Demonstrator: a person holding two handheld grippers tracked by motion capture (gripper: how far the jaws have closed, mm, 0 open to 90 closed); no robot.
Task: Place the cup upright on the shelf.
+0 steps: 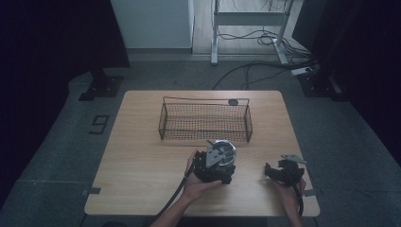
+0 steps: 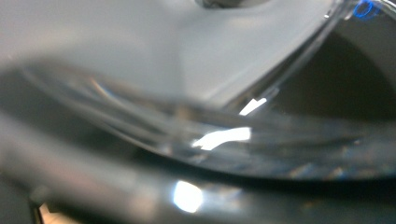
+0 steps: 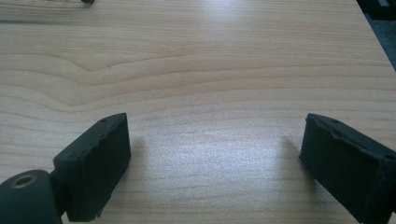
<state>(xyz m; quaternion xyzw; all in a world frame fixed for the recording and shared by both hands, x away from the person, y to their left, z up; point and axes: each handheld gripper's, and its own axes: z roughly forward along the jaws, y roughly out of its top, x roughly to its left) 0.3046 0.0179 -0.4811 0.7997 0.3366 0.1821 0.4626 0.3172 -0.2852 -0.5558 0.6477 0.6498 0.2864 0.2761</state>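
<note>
Our left gripper (image 1: 215, 165), a black two-jaw tool with a grey three-cornered plate on top, sits in our left hand (image 1: 201, 182) just in front of a black wire-mesh rectangular basket (image 1: 205, 121). At its tip we see a round, shiny, clear-and-silvery object (image 1: 223, 150), perhaps glass. In the left gripper view that glossy curved object (image 2: 224, 135) is pressed so close to the camera that everything blurs, and we cannot tell how far the jaws are spread or whether they grip it.

Our right gripper (image 1: 282, 171), also black with a grey plate, is held in our right hand (image 1: 287, 189), well to the right of the left one and near the table's front edge. In the right gripper view its jaws stand wide apart with nothing between them, hovering low over the light wooden table (image 3: 210, 70).

Beyond both tools, the basket stands on the table (image 1: 142, 156) towards its far side, touching neither gripper. A small dark oval thing (image 1: 233, 101) lies just behind the basket's far right corner.
</note>
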